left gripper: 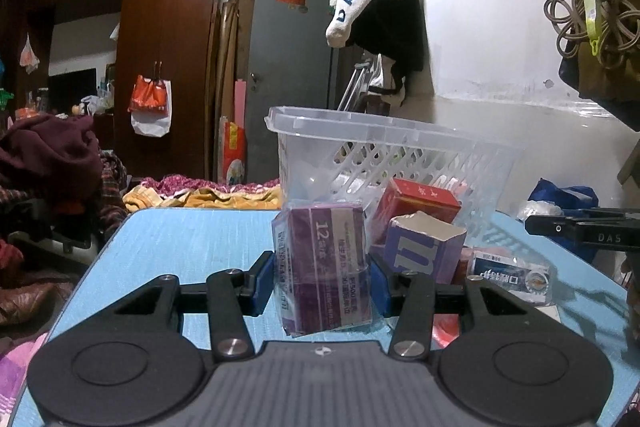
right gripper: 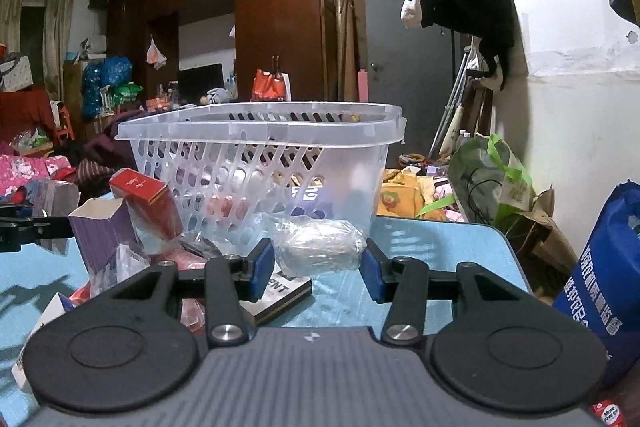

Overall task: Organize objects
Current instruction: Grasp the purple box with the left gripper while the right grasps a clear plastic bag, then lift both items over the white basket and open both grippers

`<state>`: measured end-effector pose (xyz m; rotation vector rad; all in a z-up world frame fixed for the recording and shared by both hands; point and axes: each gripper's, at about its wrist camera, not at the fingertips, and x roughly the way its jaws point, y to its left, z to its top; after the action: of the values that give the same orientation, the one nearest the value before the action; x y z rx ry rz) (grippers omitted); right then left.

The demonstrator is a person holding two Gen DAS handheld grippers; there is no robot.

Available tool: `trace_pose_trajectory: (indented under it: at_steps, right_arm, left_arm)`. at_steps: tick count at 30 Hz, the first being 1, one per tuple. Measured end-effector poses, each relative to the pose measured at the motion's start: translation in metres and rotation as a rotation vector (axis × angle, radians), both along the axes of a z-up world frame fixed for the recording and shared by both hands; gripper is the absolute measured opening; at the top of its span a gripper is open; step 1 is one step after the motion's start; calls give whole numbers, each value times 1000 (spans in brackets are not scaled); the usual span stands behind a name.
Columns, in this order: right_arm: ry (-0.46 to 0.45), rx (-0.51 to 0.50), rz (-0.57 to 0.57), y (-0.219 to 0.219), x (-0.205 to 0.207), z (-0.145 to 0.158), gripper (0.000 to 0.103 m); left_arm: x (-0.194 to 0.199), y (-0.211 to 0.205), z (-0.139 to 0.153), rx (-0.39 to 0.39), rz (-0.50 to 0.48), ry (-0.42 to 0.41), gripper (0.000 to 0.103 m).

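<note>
My left gripper [left gripper: 323,277] is shut on a purple box wrapped in clear plastic [left gripper: 326,267], held above the blue table [left gripper: 180,247]. Behind it stands a clear plastic basket [left gripper: 384,147]. My right gripper [right gripper: 318,267] is shut on a crumpled clear plastic packet [right gripper: 320,245], close in front of the same basket [right gripper: 260,155]. An open purple carton [left gripper: 424,251] and a red box [left gripper: 420,203] stand beside the basket; they also show in the right wrist view, the carton [right gripper: 104,231] and the red box [right gripper: 146,199]. The right gripper's arm shows at the right edge of the left wrist view.
A blue-and-white packet [left gripper: 512,277] lies on the table at right. A dark flat box [right gripper: 280,295] lies under my right gripper. A blue bag [right gripper: 608,287] stands at the table's right edge. Clothes and bedding lie beyond the table.
</note>
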<state>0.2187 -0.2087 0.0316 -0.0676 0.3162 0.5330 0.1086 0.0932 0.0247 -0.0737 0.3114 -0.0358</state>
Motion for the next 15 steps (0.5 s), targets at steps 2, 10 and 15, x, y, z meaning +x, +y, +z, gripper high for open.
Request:
trace_pose_trajectory:
  at_steps: [2,10,15]
  right_arm:
    - [-3,2,1,-1,0,0,50]
    - [-33,22,10,-3,-5,0,50]
    - [-59,18,3,-1,-9,1,50]
  left_arm:
    - [-1,-1,0,3,0,-9,52]
    - [-6,0,1,6,0,-54,52]
    - [-14,-3,1,18,-5,-108,52]
